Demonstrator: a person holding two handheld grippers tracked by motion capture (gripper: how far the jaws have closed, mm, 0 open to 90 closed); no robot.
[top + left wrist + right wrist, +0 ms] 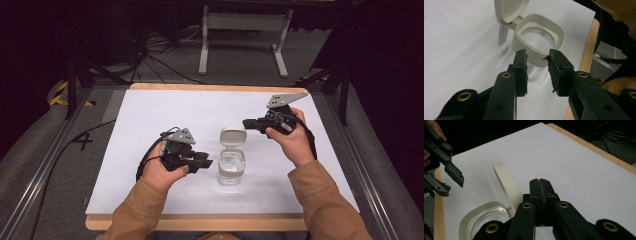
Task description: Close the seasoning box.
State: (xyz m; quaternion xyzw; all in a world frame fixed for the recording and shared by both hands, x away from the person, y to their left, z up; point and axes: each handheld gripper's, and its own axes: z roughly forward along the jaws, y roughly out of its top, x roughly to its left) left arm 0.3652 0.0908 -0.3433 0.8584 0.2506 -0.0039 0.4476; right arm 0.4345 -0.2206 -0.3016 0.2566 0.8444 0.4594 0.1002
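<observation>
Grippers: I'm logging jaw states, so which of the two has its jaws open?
The left gripper, beside the open-lidded clear container: its jaws stand apart with a gap between them. The right gripper, behind the container's raised lid, has its jaws pressed together.

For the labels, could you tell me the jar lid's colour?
The lid is cream, clearest in the left gripper view.

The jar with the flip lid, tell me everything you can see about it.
The jar is clear, glass-like, with a cream, plastic-looking rounded-square collar and a hinged lid of the same cream, flipped open and standing up behind the mouth. It looks empty and stands upright on the white table. Neither gripper touches it.
</observation>
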